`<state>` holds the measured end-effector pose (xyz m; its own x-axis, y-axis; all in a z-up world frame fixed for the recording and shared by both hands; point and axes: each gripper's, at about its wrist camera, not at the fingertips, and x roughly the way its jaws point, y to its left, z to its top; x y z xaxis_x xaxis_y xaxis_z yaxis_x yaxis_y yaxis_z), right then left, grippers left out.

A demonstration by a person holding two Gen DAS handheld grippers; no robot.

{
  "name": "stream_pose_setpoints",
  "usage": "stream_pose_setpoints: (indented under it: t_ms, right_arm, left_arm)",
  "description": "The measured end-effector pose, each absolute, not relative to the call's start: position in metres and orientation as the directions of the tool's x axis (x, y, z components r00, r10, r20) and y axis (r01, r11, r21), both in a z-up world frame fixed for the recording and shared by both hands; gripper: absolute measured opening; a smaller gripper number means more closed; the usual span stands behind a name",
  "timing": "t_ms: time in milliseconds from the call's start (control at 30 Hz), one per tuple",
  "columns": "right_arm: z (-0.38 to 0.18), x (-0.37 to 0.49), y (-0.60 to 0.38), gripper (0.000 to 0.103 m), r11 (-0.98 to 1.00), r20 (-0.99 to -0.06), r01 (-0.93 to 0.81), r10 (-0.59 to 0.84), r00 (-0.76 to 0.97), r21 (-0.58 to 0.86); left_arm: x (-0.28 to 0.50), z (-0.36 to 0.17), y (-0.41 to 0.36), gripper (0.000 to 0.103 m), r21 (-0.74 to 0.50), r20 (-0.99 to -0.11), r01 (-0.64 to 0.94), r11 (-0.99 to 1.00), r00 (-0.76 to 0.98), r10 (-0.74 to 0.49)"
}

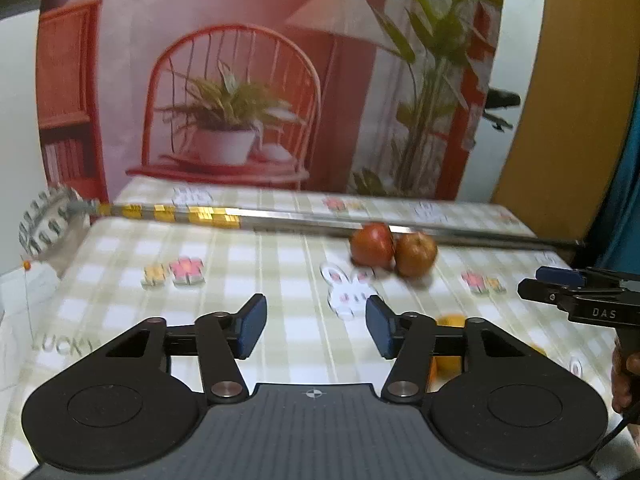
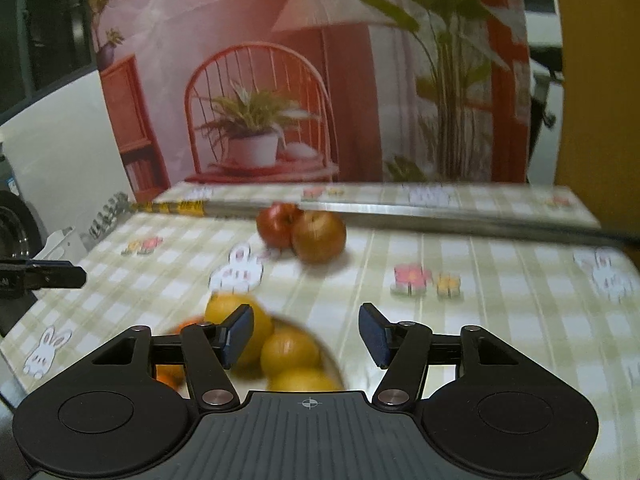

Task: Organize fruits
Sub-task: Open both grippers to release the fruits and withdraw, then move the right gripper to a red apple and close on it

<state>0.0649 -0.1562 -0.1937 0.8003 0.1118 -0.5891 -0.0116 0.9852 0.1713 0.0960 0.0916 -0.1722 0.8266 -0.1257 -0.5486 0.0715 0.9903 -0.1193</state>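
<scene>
Left gripper (image 1: pixel 316 326): your jaws stand apart with nothing between them, only tablecloth beyond.
Right gripper (image 2: pixel 306 334): also parted and holding nothing; the yellow fruits (image 2: pixel 288 350) sit below and behind the left pad, not between the pads.
Fruit location: 2 apples (image 2: pixel 302 228) touch each other far across the table, just in front of the metal rod (image 2: pixel 440 216). The yellow fruits lie heaped in what looks like a bowl (image 2: pixel 332 360), with an orange one (image 2: pixel 188 326) at their left.
Risk, rolling: I judge a nudge to 1 apple would send both rolling; close squarely on 1 only.
Risk, rod: reaching far, your fingers could strike the rod.
Risk, collision: your 2 grippers are near each other; keep them apart.
Surface: green check tablecloth (image 1: pixel 280 280) with rabbit and flower prints, smooth.
Room: printed backdrop (image 1: pixel 240 80) of a red chair and potted plants behind the table.
</scene>
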Motion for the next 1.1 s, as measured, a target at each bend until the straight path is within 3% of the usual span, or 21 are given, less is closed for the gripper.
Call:
stream_pose_setpoints:
  t_ms: [300, 400, 600, 1100]
  right_arm:
    - [-0.183, 0.129, -0.161, 0.056, 0.987, -0.481, -0.119, 0.155, 0.863, 0.105]
    - [-0.189, 0.158, -0.16, 0.061, 0.984, -0.481, -0.159, 0.18, 0.858, 0.085]
    - [-0.215, 0.215, -0.151, 0.071, 0.982, -0.559, -0.189, 0.172, 0.811, 0.029]
    - [-0.264, 0.272, -0.156, 0.069, 0.986, -0.705, -0.148, 0.161, 0.69, 0.081]
  left_arm:
    - [0.123, -0.165, 0.094, 0.061, -0.118, -0.524, 0.055, 0.992, 0.845, -0.109]
    - [0.128, -0.169, 0.094, 0.062, -0.127, -0.528, 0.05, 0.991, 0.842, -0.11]
    - [0.134, -0.179, 0.103, 0.068, -0.145, -0.546, 0.03, 0.989, 0.831, -0.105]
    - [0.141, -0.191, 0.111, 0.069, -0.159, -0.58, 0.011, 0.987, 0.808, -0.102]
